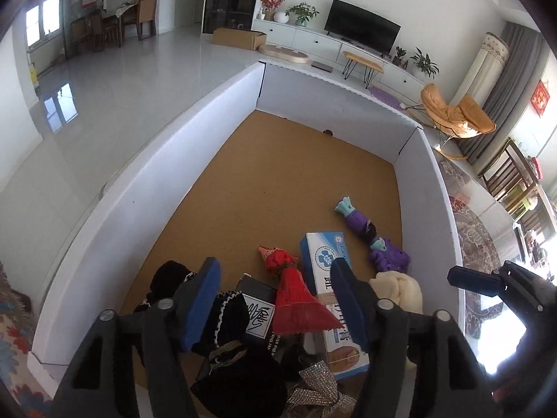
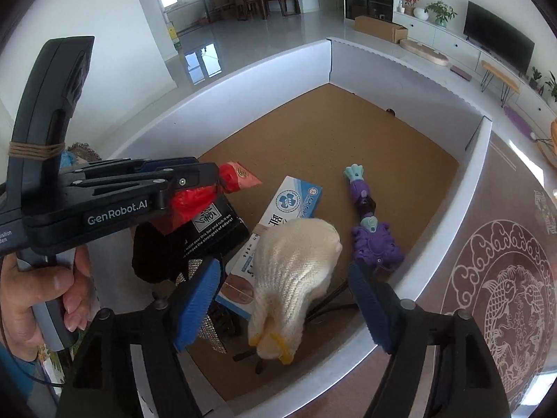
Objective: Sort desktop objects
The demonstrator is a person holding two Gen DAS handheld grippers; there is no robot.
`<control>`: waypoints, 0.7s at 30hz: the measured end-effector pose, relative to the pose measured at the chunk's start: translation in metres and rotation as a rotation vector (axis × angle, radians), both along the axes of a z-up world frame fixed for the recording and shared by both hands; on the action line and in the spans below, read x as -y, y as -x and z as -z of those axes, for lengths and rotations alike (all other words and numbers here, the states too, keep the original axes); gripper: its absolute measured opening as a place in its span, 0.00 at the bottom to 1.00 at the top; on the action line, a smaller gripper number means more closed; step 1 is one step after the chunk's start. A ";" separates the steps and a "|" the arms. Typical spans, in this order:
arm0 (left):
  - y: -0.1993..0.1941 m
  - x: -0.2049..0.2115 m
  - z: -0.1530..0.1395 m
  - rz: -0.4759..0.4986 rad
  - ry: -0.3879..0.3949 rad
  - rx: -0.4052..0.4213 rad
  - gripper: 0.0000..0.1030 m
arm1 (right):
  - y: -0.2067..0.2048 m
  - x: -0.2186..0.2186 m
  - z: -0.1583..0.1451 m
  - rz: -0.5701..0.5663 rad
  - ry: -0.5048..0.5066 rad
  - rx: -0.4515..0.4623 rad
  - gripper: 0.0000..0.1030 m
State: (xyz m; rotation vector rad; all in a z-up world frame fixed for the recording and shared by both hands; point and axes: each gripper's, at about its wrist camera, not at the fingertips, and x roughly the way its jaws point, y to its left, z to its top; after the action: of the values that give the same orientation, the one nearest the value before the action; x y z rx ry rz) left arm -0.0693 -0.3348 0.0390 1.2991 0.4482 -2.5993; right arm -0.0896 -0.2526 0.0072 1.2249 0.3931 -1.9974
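Inside a white-walled bin [image 1: 195, 160] with a cork floor lie a red tassel ornament [image 1: 296, 299], a blue-and-white carton [image 1: 323, 254], a purple toy figure [image 1: 369, 233], a cream knitted glove [image 2: 296, 264], a black box with white print [image 2: 209, 233], black lace fabric [image 1: 229, 317] and a rhinestone bow [image 1: 320, 386]. My left gripper [image 1: 275, 301] hovers open above the red tassel and the black items, and its pads touch nothing. My right gripper [image 2: 283, 304] stands open over the glove, both pads apart from it. The left gripper [image 2: 205, 174] also shows from the side above the tassel.
The bin's walls enclose the pile; its far half is bare cork [image 1: 296, 160]. A patterned brown mat [image 2: 504, 278] lies outside the right wall. A hand [image 2: 45, 289] holds the left gripper's handle. The right gripper [image 1: 487, 282] shows at the right edge.
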 end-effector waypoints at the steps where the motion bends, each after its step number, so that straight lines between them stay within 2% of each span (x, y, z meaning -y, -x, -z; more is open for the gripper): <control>1: -0.004 -0.001 -0.005 -0.010 0.022 -0.025 0.84 | 0.000 -0.005 -0.004 0.003 0.016 -0.009 0.82; 4: -0.014 -0.006 -0.019 -0.065 0.096 -0.052 0.85 | 0.003 -0.019 -0.022 0.022 0.050 -0.039 0.90; 7: -0.016 -0.012 -0.026 -0.149 0.174 0.020 0.93 | 0.006 -0.032 -0.040 0.051 0.073 -0.062 0.95; 9: -0.021 -0.019 -0.027 -0.145 0.212 0.037 0.93 | 0.008 -0.036 -0.050 0.073 0.070 -0.063 0.99; 11: -0.032 -0.024 -0.029 -0.181 0.251 0.035 0.93 | 0.010 -0.037 -0.056 0.099 0.043 -0.060 0.99; 13: -0.046 -0.031 -0.034 -0.264 0.304 0.019 0.93 | 0.010 -0.038 -0.061 0.113 0.025 -0.053 0.99; 15: -0.057 -0.034 -0.040 -0.330 0.341 0.017 0.93 | 0.009 -0.039 -0.069 0.098 0.050 -0.042 0.99; 16: -0.061 -0.035 -0.043 -0.326 0.328 0.008 0.93 | 0.008 -0.039 -0.072 0.087 0.069 -0.039 0.99; 19: -0.078 -0.032 -0.051 -0.277 0.218 -0.027 0.93 | 0.005 -0.040 -0.077 0.051 0.087 -0.024 1.00; 21: -0.084 -0.031 -0.056 -0.283 0.193 -0.039 0.93 | 0.003 -0.035 -0.076 0.037 0.070 -0.025 1.00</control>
State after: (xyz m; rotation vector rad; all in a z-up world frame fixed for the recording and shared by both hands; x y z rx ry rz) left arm 0.0147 -0.3037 0.0953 1.0412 0.3490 -2.3690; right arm -0.0924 -0.2173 0.0832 1.1725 0.3119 -2.0427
